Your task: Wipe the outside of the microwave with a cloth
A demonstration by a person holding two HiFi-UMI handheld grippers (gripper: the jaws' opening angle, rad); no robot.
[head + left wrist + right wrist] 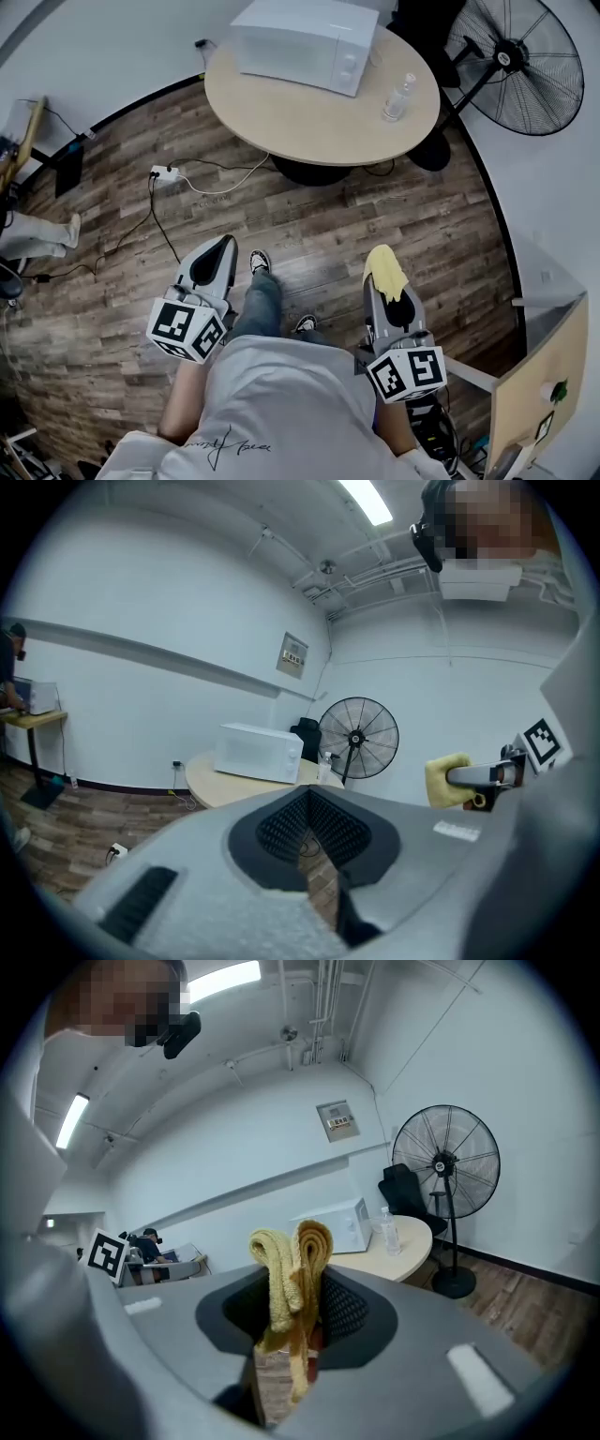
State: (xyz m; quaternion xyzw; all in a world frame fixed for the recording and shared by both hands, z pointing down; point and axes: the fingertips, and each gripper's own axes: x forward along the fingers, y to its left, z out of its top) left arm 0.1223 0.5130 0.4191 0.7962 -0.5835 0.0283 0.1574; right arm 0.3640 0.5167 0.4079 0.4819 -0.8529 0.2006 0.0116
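Approach step, I judge: my right claw [388, 287] clenches the yellow cloth [383, 267], left claw [212, 264] closed on nothing (idle). The microwave [305, 42] sits at twelve o'clock on the tabletop [281, 117], well apart; next I must close in.

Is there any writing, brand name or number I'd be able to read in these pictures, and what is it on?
No text here reads clearly.
Shirt: a scrawled script print, illegible.
Wall panel: markings too small to read.
Marker cubes: black-and-white square patterns, no letters.
Microwave: no brand or numbers legible.
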